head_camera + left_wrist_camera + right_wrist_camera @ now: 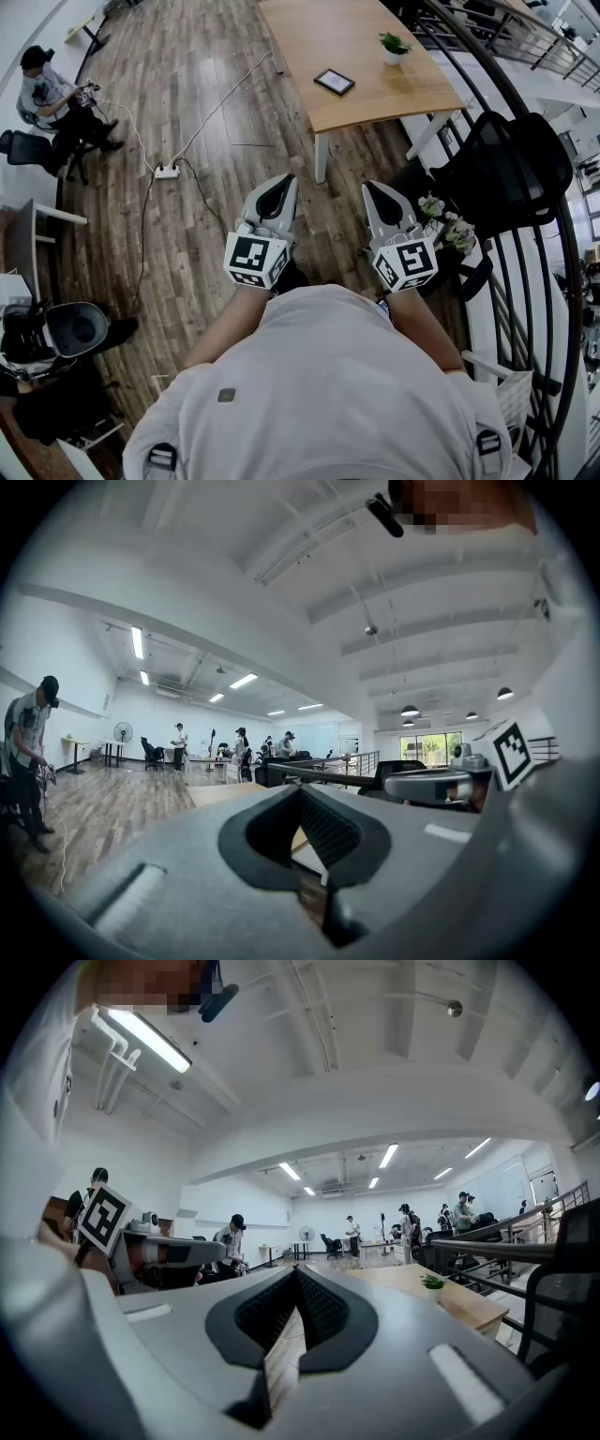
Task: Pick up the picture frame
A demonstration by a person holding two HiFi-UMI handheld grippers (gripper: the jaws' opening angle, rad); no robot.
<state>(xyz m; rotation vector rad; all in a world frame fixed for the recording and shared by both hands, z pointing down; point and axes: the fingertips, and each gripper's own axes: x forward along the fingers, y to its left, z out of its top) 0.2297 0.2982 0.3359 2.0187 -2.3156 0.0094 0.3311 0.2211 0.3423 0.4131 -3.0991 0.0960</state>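
A small dark picture frame [334, 82] lies flat on the wooden table [356, 47] ahead of me, well beyond both grippers. My left gripper [282, 184] and my right gripper [374, 192] are held level side by side in front of my chest, over the wooden floor short of the table. Both are shut with nothing between the jaws. In the left gripper view the left gripper [302, 794] has its pads together, and the table edge [220, 792] shows behind them. In the right gripper view the right gripper [296, 1277] is closed likewise, with the table [441, 1302] at right.
A small potted plant [394, 47] stands on the table near the frame. A power strip with cables [166, 172] lies on the floor at left. A person [47, 94] sits at far left. A black chair [511, 169] and a curved railing [553, 234] are at right.
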